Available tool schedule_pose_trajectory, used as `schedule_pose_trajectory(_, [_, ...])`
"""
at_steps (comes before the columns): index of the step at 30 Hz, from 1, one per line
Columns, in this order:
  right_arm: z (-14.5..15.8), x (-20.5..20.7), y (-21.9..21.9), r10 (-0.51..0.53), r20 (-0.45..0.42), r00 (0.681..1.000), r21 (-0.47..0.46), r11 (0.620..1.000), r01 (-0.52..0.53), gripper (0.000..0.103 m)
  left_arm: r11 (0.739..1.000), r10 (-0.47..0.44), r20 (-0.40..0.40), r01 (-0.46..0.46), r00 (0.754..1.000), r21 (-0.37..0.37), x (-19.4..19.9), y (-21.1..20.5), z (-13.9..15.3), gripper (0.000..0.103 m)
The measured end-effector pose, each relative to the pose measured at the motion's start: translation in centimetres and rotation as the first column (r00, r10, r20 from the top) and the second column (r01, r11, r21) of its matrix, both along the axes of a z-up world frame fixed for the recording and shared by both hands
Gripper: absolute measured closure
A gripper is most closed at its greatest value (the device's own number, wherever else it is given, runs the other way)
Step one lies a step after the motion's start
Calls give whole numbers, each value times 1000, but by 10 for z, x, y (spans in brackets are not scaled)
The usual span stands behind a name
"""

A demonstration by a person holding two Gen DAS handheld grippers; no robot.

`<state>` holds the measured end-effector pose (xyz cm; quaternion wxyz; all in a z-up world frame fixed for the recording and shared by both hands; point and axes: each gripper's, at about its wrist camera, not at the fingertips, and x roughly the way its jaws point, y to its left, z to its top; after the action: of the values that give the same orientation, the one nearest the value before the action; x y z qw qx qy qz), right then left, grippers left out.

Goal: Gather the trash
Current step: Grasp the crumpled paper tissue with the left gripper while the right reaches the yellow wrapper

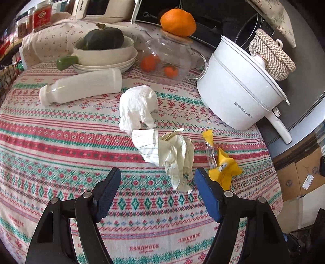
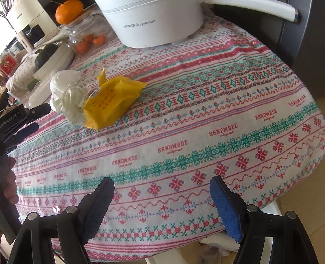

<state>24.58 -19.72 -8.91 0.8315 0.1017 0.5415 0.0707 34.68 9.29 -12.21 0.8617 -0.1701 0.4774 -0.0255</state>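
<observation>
On the round table's red-and-green patterned cloth (image 1: 61,142), crumpled white paper tissues (image 1: 138,107) and a torn yellow plastic wrapper (image 1: 223,170) lie together, near a white electric pot (image 1: 239,95) and a toppled white plastic bottle (image 1: 81,87). The left gripper (image 1: 157,178), jaws released, hovers just before the pale wad (image 1: 176,158). The right gripper (image 2: 161,188), jaws likewise released and empty, hangs over bare cloth well apart. Only the left view shows the bottle whole.

bright daylight | soft shadows | sharp focus | fisheye-bent, dark corners

"handmade" on tablecloth (image 2: 203,126) (repeated), "royalstar" on white pot (image 1: 239,97), "midea" on black appliance (image 1: 150,16)
</observation>
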Motion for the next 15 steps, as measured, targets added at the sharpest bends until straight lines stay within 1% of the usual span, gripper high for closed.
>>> schedule_pose_trajectory(2, [-1, 4, -1, -7, 0, 1000, 9, 1000, 7, 22, 1000, 1, -16, -1, 1000, 1, 15, -6, -6, 28])
schedule_pose_trajectory(6, [-4, 7, 1, 4, 0, 1000, -1, 1000, -4, 22, 999, 14, -47, -15, 999, -30, 38, -12, -19, 32])
schedule_pose_trajectory(8, [-6, 8, 2, 9, -5, 1000, -15, 1000, -9, 22, 1000, 17, -61, -18, 998, -18, 45, -16, -25, 33])
schedule_pose_trajectory(10, [-9, 9, 1, 10, -11, 1000, -22, 1000, -11, 22, 1000, 18, -79, -18, 997, 5, 51, -21, -30, 40])
schedule_pose_trajectory(11, [-11, 9, 1, 11, -14, 1000, -26, 1000, -12, 22, 1000, 22, -89, -21, 996, 15, 54, -23, -33, 45])
schedule_pose_trajectory(12, [-12, 9, 1, 13, -16, 1000, -30, 999, -13, 22, 999, 32, -98, -29, 995, 31, 56, -24, -36, 53])
schedule_pose_trajectory(13, [-13, 8, 1, 15, -18, 1000, -34, 999, -15, 22, 998, 41, -102, -37, 994, 44, 58, -25, -37, 56])
schedule_pose_trajectory(15, [-15, 8, 2, 21, -20, 1000, -39, 999, -22, 22, 996, 51, -103, -43, 993, 81, 58, -26, -38, 80])
